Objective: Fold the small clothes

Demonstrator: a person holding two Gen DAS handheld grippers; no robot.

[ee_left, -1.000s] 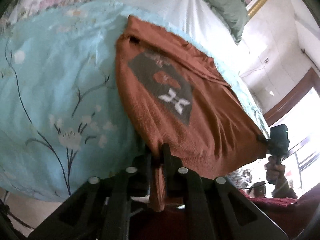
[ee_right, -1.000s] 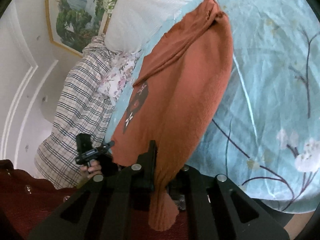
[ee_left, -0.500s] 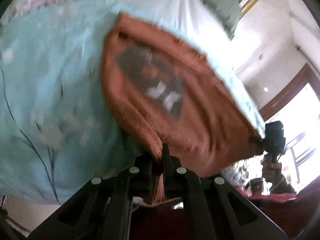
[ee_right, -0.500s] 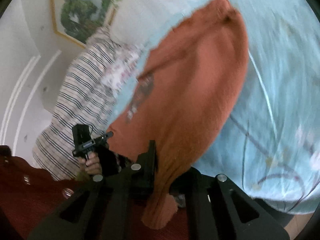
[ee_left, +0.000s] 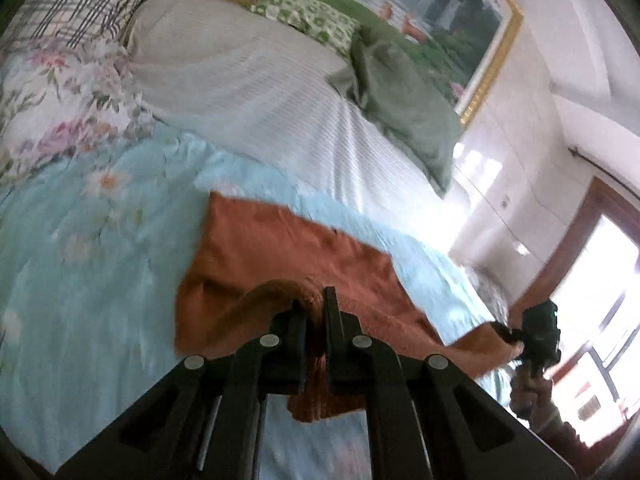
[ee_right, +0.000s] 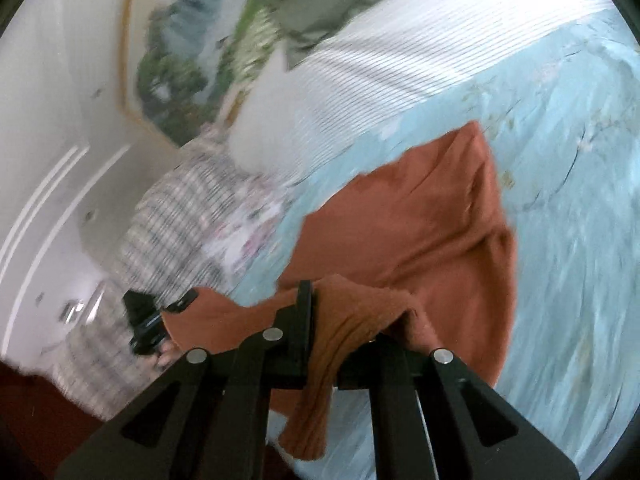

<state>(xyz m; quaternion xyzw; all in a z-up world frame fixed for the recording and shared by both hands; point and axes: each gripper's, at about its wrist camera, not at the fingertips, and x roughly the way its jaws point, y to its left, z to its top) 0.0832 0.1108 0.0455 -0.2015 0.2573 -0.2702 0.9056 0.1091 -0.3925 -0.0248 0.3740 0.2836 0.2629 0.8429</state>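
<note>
A small rust-orange knit top [ee_left: 288, 256] lies on the light blue floral bedspread [ee_left: 100, 248], doubled over on itself with its printed patch hidden. My left gripper [ee_left: 316, 304] is shut on one near corner of the top, cloth hanging between the fingers. My right gripper [ee_right: 320, 300] is shut on the other near corner [ee_right: 360, 312]; it also shows at the right of the left wrist view [ee_left: 516, 336]. The top [ee_right: 432, 220] spreads away from both grippers over the bedspread [ee_right: 568, 200]. The left gripper appears at the left of the right wrist view [ee_right: 176, 308].
A white striped pillow [ee_left: 248, 80], a green cloth [ee_left: 400, 96], a floral pillow [ee_left: 60, 92] and a plaid blanket [ee_right: 176, 208] lie at the head of the bed. A framed landscape painting [ee_left: 424, 4] hangs behind. A door or window frame [ee_left: 592, 248] stands at right.
Both grippers have carried the near hem up and forward over the top, folding it in half. The printed patch, visible before, is now covered.
</note>
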